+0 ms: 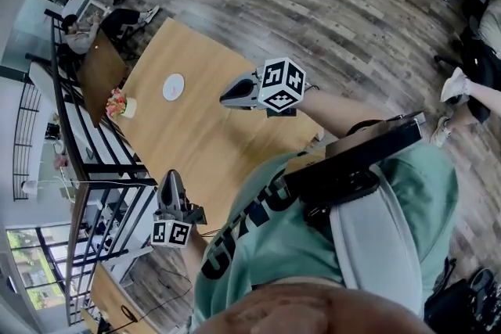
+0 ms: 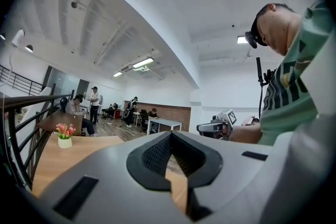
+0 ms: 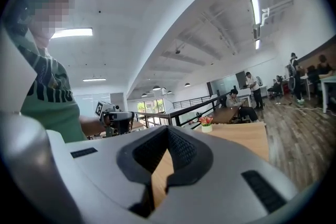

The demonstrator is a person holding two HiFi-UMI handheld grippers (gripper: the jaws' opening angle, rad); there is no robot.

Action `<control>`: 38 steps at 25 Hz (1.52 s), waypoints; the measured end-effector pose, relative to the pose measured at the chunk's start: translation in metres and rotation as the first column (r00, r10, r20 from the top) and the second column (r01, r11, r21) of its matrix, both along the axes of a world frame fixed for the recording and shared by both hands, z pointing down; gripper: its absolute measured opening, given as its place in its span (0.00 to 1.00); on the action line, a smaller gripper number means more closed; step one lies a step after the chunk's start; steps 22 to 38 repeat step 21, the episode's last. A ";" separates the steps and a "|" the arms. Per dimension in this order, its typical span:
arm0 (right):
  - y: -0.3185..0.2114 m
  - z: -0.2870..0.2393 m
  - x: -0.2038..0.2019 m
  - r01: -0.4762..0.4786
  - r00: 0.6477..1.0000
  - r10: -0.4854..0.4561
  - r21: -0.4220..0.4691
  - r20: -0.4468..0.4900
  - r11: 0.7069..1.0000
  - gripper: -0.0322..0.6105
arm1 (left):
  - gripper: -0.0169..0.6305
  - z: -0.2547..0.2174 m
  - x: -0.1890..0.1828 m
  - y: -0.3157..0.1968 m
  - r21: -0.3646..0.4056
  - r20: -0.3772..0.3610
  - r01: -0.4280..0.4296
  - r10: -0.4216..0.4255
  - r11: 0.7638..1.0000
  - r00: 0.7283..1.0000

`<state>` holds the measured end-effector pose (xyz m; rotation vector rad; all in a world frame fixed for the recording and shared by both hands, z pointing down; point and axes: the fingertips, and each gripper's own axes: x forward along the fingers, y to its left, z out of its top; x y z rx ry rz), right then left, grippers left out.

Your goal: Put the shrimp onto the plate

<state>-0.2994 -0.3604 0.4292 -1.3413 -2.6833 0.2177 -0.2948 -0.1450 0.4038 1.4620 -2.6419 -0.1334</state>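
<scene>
The left gripper [image 1: 171,181] and right gripper [image 1: 228,98] both have jaws together on nothing, held level and well short of the plate [image 1: 173,87] on the wooden table [image 1: 196,145]. No shrimp shows in any view, and the plate is too small to read, so this fits an approach or a drawing back alike. A flower pot [image 1: 121,105] stands near the plate, out of the way.

No whole word is showing legibly in any view. Large black block letters are running across the person's pale green cotton T-shirt [image 1: 423,184], but folds and the black box-shaped device [image 1: 352,160] in front are cutting them off. The white marker cube [image 1: 171,232] on the left gripper [image 1: 171,177] and its twin [image 1: 282,84] on the right gripper [image 1: 225,98] are showing only black-and-white square patterns, not letters or numbers.
</scene>
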 end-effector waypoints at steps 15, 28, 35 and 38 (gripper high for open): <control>0.077 -0.014 -0.007 0.033 0.999 -0.033 0.041 0.016 0.999 0.06 | 0.03 0.005 -0.006 0.080 0.033 -0.002 0.020 -0.020 0.999 1.000; 0.075 -0.019 -0.004 0.041 0.999 -0.043 0.058 0.021 0.997 0.06 | 0.03 0.004 0.000 0.082 0.040 0.003 0.029 -0.029 0.999 1.000; 0.075 -0.019 -0.004 0.041 0.999 -0.043 0.058 0.021 0.997 0.06 | 0.03 0.004 0.000 0.082 0.040 0.003 0.029 -0.029 0.999 1.000; 0.075 -0.019 -0.004 0.041 0.999 -0.043 0.058 0.021 0.997 0.06 | 0.03 0.004 0.000 0.082 0.040 0.003 0.029 -0.029 0.999 1.000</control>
